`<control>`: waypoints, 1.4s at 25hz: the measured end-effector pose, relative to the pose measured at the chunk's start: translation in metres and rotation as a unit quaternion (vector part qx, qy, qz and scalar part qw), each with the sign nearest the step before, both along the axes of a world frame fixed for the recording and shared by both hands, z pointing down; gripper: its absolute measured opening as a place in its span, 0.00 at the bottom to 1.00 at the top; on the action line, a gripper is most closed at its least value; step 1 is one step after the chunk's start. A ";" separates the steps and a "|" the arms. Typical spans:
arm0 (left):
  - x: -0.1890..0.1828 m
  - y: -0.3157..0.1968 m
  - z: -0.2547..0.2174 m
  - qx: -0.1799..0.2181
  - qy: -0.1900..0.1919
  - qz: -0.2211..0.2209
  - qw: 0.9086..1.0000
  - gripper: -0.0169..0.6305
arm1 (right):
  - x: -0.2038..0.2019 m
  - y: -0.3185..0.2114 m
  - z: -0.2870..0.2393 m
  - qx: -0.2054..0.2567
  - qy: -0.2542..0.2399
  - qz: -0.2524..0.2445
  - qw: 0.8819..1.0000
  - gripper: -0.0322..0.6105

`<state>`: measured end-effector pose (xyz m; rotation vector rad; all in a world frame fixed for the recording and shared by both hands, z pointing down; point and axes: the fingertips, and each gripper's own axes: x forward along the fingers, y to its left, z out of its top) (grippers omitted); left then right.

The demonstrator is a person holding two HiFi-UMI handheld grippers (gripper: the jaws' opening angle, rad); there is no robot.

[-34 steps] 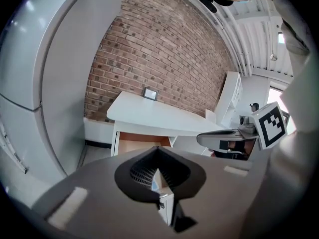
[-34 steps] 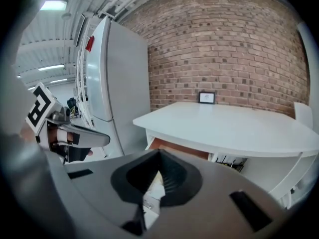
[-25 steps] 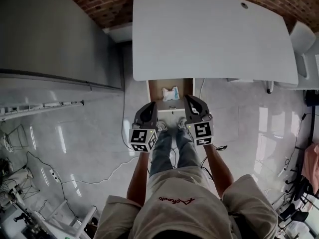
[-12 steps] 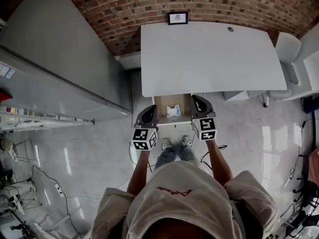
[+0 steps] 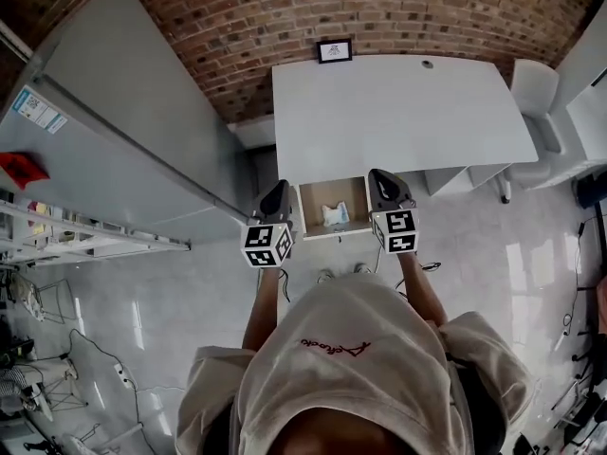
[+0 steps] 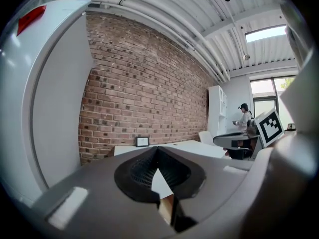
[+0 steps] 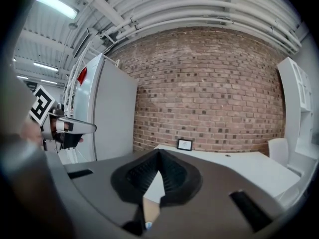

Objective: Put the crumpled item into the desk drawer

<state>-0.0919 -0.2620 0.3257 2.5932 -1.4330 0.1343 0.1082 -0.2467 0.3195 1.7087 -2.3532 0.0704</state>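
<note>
In the head view the desk drawer (image 5: 317,200) stands pulled out under the front edge of the white desk (image 5: 398,112). A crumpled white and pale blue item (image 5: 335,215) lies inside it, near the front right. My left gripper (image 5: 280,188) is held at the drawer's left side and my right gripper (image 5: 379,174) at its right side, both above floor level. Each is shut with nothing between the jaws. In the left gripper view (image 6: 157,149) and the right gripper view (image 7: 159,152) the jaw tips meet, pointing over the desk at the brick wall.
A small picture frame (image 5: 334,50) stands at the desk's back edge against the brick wall (image 5: 285,17). A tall grey cabinet (image 5: 123,150) rises at the left and a white chair (image 5: 536,83) stands at the right. A person (image 6: 244,116) stands far off.
The head camera has risen and the view has widened. Both grippers have moved forward from in front of the drawer to either side of it. The crumpled item stays in the drawer.
</note>
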 end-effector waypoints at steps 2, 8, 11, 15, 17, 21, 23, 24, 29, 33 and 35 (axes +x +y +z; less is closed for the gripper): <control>-0.008 0.002 -0.006 0.007 0.002 -0.006 1.000 0.04 | 0.000 0.004 -0.004 0.006 -0.001 0.004 1.000 0.07; -0.018 0.009 -0.026 0.019 0.009 -0.012 1.000 0.04 | 0.004 0.017 -0.021 0.021 -0.013 0.019 1.000 0.07; -0.020 0.011 -0.025 0.022 0.007 -0.011 1.000 0.04 | 0.005 0.021 -0.024 0.026 -0.014 0.027 0.999 0.07; -0.021 0.012 -0.021 0.019 0.006 -0.011 1.000 0.04 | 0.008 0.024 -0.023 0.025 -0.014 0.035 0.999 0.07; -0.021 0.012 -0.020 0.020 0.001 -0.010 1.000 0.04 | 0.009 0.025 -0.022 0.024 -0.015 0.038 0.999 0.07; -0.019 0.011 -0.016 0.016 0.002 -0.008 1.000 0.04 | 0.010 0.025 -0.018 0.021 -0.018 0.039 0.999 0.07; -0.016 0.010 -0.014 0.015 0.002 -0.005 1.000 0.04 | 0.011 0.025 -0.016 0.019 -0.018 0.040 0.999 0.07; -0.015 0.010 -0.014 0.014 0.001 -0.004 1.000 0.04 | 0.011 0.023 -0.015 0.018 -0.018 0.040 0.999 0.07; -0.013 0.008 -0.009 0.011 0.003 -0.003 1.000 0.04 | 0.009 0.016 -0.015 0.020 -0.018 0.037 0.999 0.07; -0.011 0.005 -0.009 0.010 0.003 -0.002 1.000 0.04 | 0.006 0.011 -0.017 0.020 -0.015 0.032 0.999 0.07; -0.011 0.004 -0.011 0.011 0.003 -0.001 1.000 0.04 | 0.005 0.009 -0.017 0.019 -0.014 0.030 0.999 0.07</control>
